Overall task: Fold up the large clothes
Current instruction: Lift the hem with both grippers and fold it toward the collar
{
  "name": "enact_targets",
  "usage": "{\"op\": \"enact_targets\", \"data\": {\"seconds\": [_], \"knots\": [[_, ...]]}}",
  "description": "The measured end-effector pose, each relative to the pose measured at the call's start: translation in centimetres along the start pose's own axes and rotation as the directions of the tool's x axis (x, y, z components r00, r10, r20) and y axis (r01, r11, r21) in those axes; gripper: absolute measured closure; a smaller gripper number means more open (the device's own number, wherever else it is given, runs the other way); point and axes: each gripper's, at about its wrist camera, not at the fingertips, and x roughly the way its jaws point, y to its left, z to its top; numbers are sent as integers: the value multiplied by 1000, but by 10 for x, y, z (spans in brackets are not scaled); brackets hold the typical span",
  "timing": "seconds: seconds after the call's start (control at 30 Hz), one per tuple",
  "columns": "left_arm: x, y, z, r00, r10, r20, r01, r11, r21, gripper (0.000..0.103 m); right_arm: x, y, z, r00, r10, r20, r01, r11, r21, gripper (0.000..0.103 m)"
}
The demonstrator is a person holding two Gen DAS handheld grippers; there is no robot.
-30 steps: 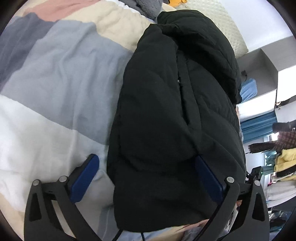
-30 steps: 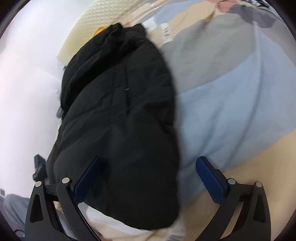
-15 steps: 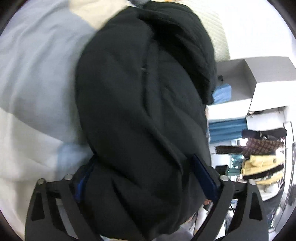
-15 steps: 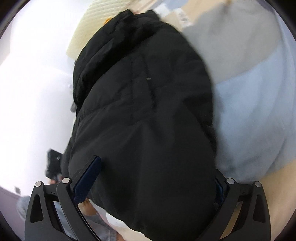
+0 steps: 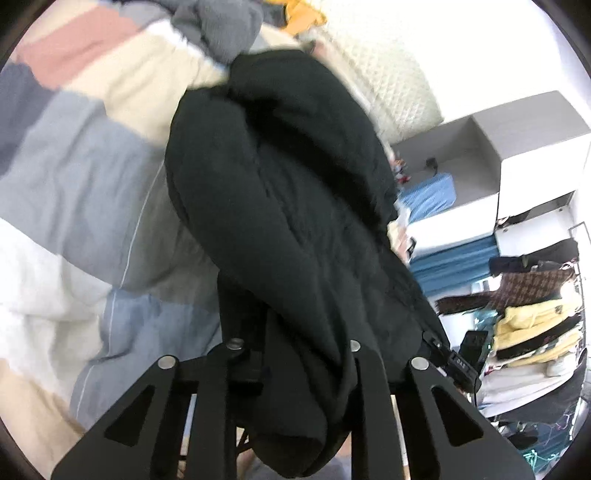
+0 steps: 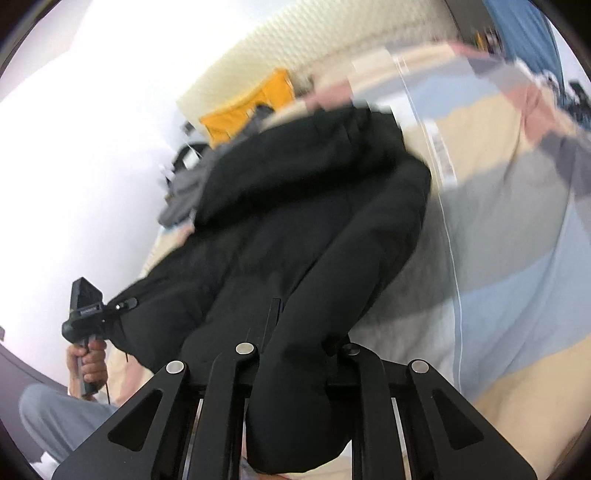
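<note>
A black puffer jacket [image 5: 277, 184] lies lengthwise on a colour-block bedspread [image 5: 74, 184], its near hem raised off the bed. My left gripper [image 5: 291, 332] has its jaws closing, with a thick bunch of the hem pinched between them. In the right wrist view the same jacket [image 6: 314, 221] hangs from my right gripper [image 6: 295, 332], whose jaws are also closing on a fold of the hem. The pads of both are buried in fabric. The left gripper [image 6: 85, 306] shows at the jacket's other corner, held in a hand [image 6: 88, 362].
A grey garment [image 5: 225, 29] and an orange one [image 6: 243, 107] lie at the head of the bed by a cream quilted headboard [image 5: 388, 74]. Beside the bed are a white shelf with blue cloth [image 5: 428, 195] and a rack of clothes [image 5: 535, 314]. A trouser leg [image 6: 55, 417] is nearby.
Both grippers went from wide open around the jacket's near hem to closed on it. Both have risen, and the hem has lifted and bunched up off the bed.
</note>
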Motion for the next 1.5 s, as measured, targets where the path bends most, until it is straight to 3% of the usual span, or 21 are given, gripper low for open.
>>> {"op": "enact_targets", "data": {"seconds": [0.33, 0.53, 0.67, 0.83, 1.13, 1.5], "knots": [[-90, -26, 14, 986, -37, 165, 37, 999, 6, 88, -90, 45, 7, 975, 110, 193, -106, 994, -29, 91], [-131, -43, 3, 978, -68, 198, 55, 996, 70, 88, -116, 80, 8, 957, 160, 241, -153, 987, -49, 91], [-152, -67, -7, 978, -29, 208, -1, 989, 145, 88, -142, 98, 6, 945, 186, 268, -176, 983, -61, 91], [-178, -92, -14, 975, -42, 219, -5, 977, 212, 88, -171, 116, 3, 941, 193, 276, -180, 981, -75, 91], [-165, -110, 5, 986, 51, 162, -93, 960, 263, 88, -160, 98, 23, 951, 172, 257, -183, 983, 20, 91], [-143, -113, 50, 991, 115, 69, -129, 959, 254, 86, -123, 79, 76, 969, 133, 208, -155, 983, 94, 90]]}}
